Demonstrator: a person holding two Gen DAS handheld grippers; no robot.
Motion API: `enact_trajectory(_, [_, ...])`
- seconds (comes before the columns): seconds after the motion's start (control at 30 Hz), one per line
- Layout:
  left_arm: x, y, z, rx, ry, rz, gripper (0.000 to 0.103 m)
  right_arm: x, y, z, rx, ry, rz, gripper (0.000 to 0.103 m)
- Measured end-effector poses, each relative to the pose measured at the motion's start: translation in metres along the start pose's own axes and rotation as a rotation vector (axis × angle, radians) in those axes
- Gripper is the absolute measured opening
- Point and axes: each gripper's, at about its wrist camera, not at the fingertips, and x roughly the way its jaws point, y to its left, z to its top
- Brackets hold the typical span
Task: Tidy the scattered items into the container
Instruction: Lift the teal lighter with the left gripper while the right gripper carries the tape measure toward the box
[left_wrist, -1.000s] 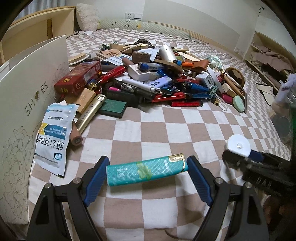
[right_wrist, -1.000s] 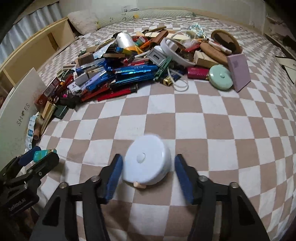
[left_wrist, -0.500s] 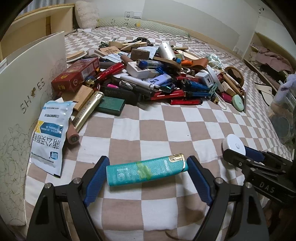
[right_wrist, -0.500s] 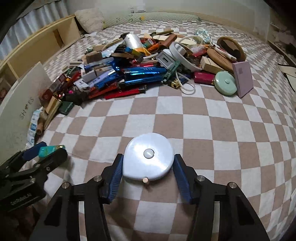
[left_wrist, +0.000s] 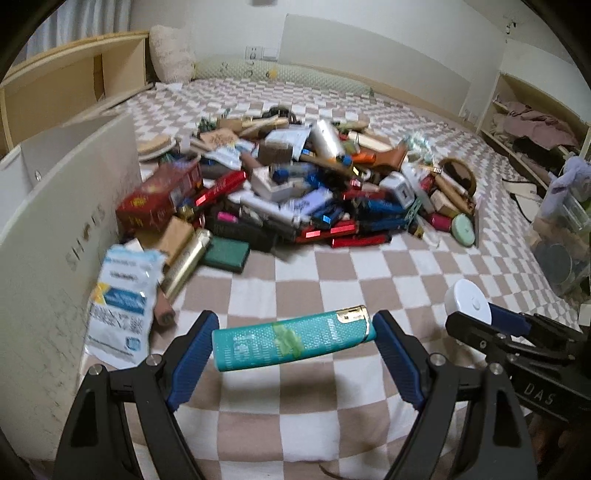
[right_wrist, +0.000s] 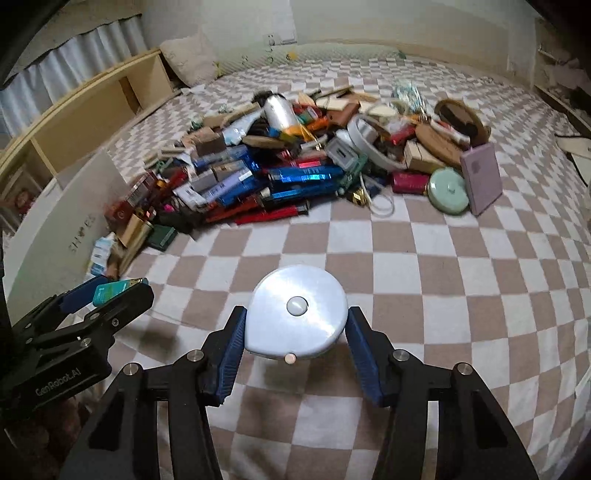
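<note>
My left gripper (left_wrist: 294, 338) is shut on a teal lighter (left_wrist: 293, 338), held crosswise above the checked bedspread. It also shows in the right wrist view (right_wrist: 107, 295) at lower left. My right gripper (right_wrist: 295, 332) is shut on a round white tape measure (right_wrist: 297, 317), lifted off the bedspread; it shows in the left wrist view (left_wrist: 467, 301) at right. A white shoe box (left_wrist: 55, 236) stands on the left, close beside the left gripper. A big pile of scattered items (left_wrist: 295, 195) lies ahead of both grippers.
A blue-white sachet (left_wrist: 123, 295) and a gold lighter (left_wrist: 186, 262) lie by the box wall. A green round tin (right_wrist: 448, 195) and a pink card (right_wrist: 480, 177) lie at the pile's right. Wooden shelves (left_wrist: 74, 81) stand far left; checked bedspread (right_wrist: 406, 258) lies between grippers and pile.
Both grippers have risen with their loads. The right gripper closed on the tape measure and lifted it off the bedspread. The left gripper kept the lighter and tilted upward.
</note>
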Motion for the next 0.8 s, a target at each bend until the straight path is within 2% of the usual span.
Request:
enact_trajectory(0.37, [-0.035, 0.018, 0.025, -0.03, -0.07, 0.031, 0.085, -0.035, 0.025, 0.029, -0.022, -0.087, 0.058, 0.055])
enact_trajectory(0.8, [-0.094, 0.046, 0.056, -0.046, -0.197, 0.076, 0.085, -0.085, 0.063, 0.063, -0.087, -0.203, 0.085, 0.055])
